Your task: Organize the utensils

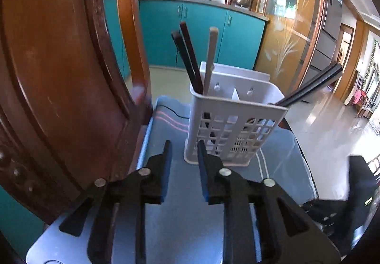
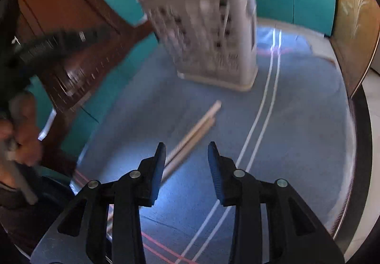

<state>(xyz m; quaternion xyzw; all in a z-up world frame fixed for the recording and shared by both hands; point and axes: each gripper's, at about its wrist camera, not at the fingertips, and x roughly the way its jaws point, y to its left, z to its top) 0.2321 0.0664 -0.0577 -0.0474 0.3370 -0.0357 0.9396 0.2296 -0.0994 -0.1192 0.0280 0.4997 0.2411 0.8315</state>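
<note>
A white slotted utensil holder (image 1: 234,121) stands on a blue cloth (image 1: 166,204). In it stand two dark chopsticks (image 1: 187,60), one beige chopstick (image 1: 211,57) and a black handle (image 1: 308,88) that leans right. My left gripper (image 1: 182,152) is open and empty, just in front of the holder's base. In the right wrist view the holder (image 2: 209,31) is blurred and farther off. Two beige chopsticks (image 2: 192,138) lie on the cloth (image 2: 296,121), their near ends by my left finger. My right gripper (image 2: 186,152) is open and empty above them.
A carved wooden chair back (image 1: 59,74) rises close on the left. The table's dark round rim (image 2: 361,145) curves along the right. A person's hand (image 2: 21,131) and the other gripper (image 2: 47,45) show at the left of the right wrist view. Teal kitchen cabinets (image 1: 201,34) stand beyond.
</note>
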